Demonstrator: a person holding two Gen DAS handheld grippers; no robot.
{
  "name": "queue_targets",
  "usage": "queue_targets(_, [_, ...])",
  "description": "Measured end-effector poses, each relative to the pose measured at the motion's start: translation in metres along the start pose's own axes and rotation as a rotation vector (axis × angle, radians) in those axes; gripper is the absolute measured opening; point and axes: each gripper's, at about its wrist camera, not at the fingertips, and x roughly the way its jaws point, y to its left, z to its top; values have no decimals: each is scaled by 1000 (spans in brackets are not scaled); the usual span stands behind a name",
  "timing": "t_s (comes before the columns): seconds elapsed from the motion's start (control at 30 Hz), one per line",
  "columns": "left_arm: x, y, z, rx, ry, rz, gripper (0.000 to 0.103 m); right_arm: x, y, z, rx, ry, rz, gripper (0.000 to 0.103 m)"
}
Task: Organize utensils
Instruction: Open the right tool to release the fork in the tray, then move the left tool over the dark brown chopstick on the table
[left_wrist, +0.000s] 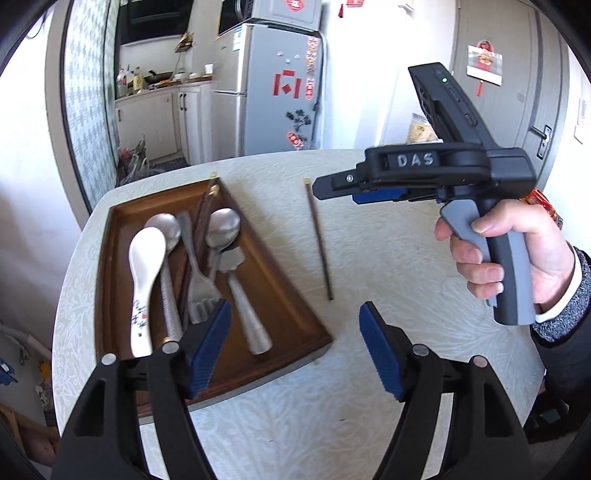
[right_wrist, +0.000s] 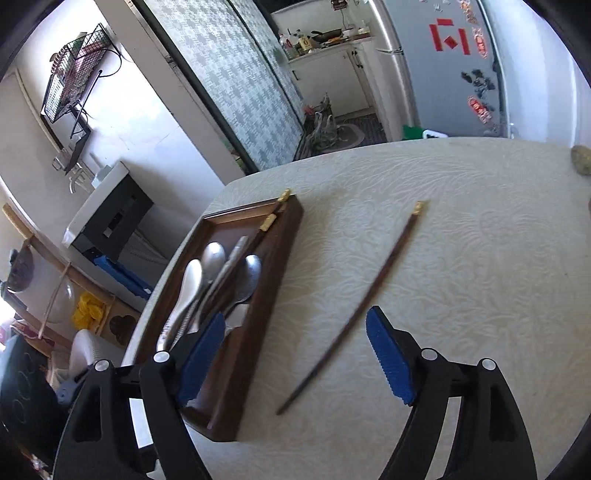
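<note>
A brown wooden tray (left_wrist: 291, 314) (right_wrist: 258, 325) lies on the pale table. It holds a white ceramic spoon (left_wrist: 146, 280) (right_wrist: 190, 284), two metal spoons (left_wrist: 223, 227), a fork (left_wrist: 197, 280) and a dark chopstick with a gold end (left_wrist: 207, 206). One dark chopstick (left_wrist: 319, 240) (right_wrist: 354, 314) lies loose on the table, right of the tray. My left gripper (left_wrist: 295, 347) is open and empty above the tray's right edge. My right gripper (right_wrist: 295, 358) is open and empty, with the loose chopstick lying between its fingers below; it also shows in the left wrist view (left_wrist: 332, 190).
The round table (left_wrist: 388, 258) (right_wrist: 461, 221) has a patterned pale cloth. A brownish lump (right_wrist: 581, 158) sits at its far right edge. A fridge (left_wrist: 273, 92) and a kitchen doorway stand behind the table. A cabinet and clutter lie left of the table in the right wrist view.
</note>
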Motion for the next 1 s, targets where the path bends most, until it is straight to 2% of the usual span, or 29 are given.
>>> queue_targets(0.13, [15, -22, 10, 52, 5, 6, 81, -10, -26, -7, 1, -14, -46, 80])
queue_targets(0.33, [58, -41, 25, 100, 59, 14, 82, -16, -49, -14, 13, -35, -59, 80])
queue_targets(0.5, [86, -43, 37, 89, 75, 16, 82, -16, -55, -16, 0, -43, -78, 80])
queue_targets(0.67, [111, -38, 40, 62, 132, 42, 82, -16, -56, -18, -31, -53, -114, 80])
queue_targets(0.8, [121, -38, 34, 47, 156, 35, 82, -11, -58, -20, -31, -39, -112, 80])
queue_targets(1.0, [126, -48, 32, 92, 158, 77, 80, -10, -58, -20, -32, -35, -111, 80])
